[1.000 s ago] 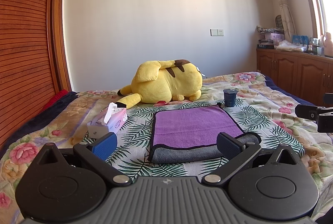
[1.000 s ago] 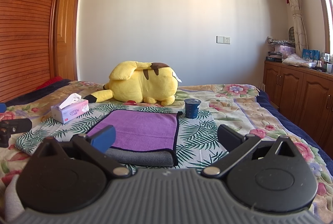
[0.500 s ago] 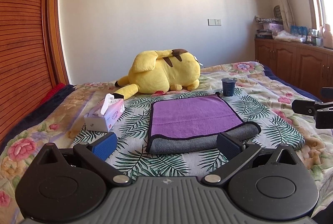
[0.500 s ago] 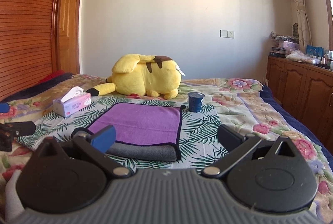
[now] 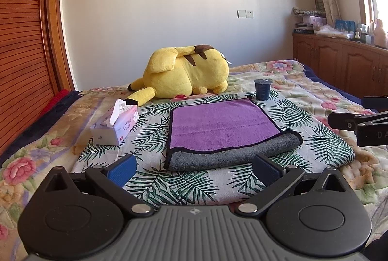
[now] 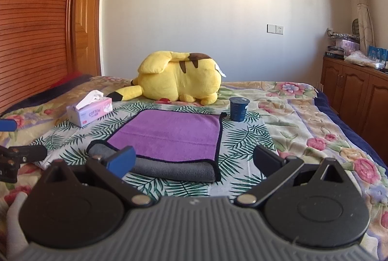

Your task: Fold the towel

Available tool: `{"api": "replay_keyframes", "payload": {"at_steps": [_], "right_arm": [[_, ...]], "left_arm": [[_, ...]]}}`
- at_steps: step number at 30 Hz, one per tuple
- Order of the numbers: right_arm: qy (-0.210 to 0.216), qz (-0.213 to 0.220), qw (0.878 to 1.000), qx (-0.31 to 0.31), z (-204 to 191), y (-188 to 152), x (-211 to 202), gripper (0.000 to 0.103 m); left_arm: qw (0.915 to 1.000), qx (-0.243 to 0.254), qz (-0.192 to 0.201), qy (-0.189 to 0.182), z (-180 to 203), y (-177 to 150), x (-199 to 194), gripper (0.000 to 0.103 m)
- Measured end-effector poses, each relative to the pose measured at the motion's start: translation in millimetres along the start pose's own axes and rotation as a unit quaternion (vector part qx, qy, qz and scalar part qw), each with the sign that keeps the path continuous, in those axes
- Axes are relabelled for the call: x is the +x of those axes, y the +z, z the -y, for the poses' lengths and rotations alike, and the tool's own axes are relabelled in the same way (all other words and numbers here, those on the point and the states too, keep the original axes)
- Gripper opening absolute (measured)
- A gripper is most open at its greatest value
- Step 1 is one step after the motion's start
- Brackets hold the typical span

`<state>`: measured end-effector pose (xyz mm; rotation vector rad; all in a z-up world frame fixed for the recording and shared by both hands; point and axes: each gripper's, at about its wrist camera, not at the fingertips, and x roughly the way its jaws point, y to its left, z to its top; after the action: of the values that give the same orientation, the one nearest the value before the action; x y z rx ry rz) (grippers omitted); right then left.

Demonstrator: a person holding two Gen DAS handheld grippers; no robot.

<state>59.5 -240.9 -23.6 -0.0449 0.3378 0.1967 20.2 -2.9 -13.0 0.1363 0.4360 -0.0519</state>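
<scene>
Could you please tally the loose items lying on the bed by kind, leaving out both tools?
Towel: 1, purple over grey, folded
Plush toy: 1, yellow
Tissue box: 1
Cup: 1, dark blue
Total: 4

Plush point(image 5: 186, 71), tissue box point(image 5: 116, 125), cup point(image 5: 262, 89)

The towel point(image 5: 222, 126) is purple on top with a black-edged grey underside, on a white cloth point(image 5: 150, 137) printed with green palm fronds over a floral bedspread point(image 6: 303, 113) (pink blooms on cream) — beside a yellow, brown-striped plush point(image 5: 186, 73) and dark-blue cup point(image 6: 238, 108).
</scene>
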Motion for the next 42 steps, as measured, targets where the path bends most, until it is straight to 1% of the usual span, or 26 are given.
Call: {"api": "replay_keyframes", "payload": {"at_steps": [4, 6, 9, 11, 12, 22, 36, 42], "right_arm": [[0.005, -0.006, 1.000, -0.005, -1, -1, 6, 0.103], [0.009, -0.010, 1.000, -0.009, -1, 0, 11, 0.102], [0.013, -0.016, 1.000, -0.014, -1, 0, 18, 0.101], [0.017, -0.023, 0.999, -0.015, -1, 0, 22, 0.093], [0.020, -0.027, 0.999, -0.014, 0, 0, 25, 0.091], [0.034, -0.046, 0.998, -0.012, 3, 2, 45, 0.088], [0.046, -0.077, 0.996, 0.006, 12, 3, 80, 0.082], [0.053, -0.090, 0.995, 0.010, 14, 3, 93, 0.079]], "left_arm": [[1.0000, 0.002, -0.003, -0.007, 0, 1, 5, 0.086], [0.9999, 0.003, -0.004, -0.013, 0, 3, 8, 0.084], [0.9998, 0.004, -0.008, -0.017, -1, 4, 13, 0.083], [0.9998, 0.001, -0.011, -0.019, -2, 5, 16, 0.081], [0.9997, 0.000, -0.013, -0.020, -2, 6, 19, 0.080], [0.9993, -0.007, -0.027, -0.025, -11, 13, 42, 0.070], [0.9983, -0.006, -0.053, -0.023, -25, 18, 83, 0.063], [0.9974, -0.001, -0.070, -0.020, -30, 19, 103, 0.063]]}}
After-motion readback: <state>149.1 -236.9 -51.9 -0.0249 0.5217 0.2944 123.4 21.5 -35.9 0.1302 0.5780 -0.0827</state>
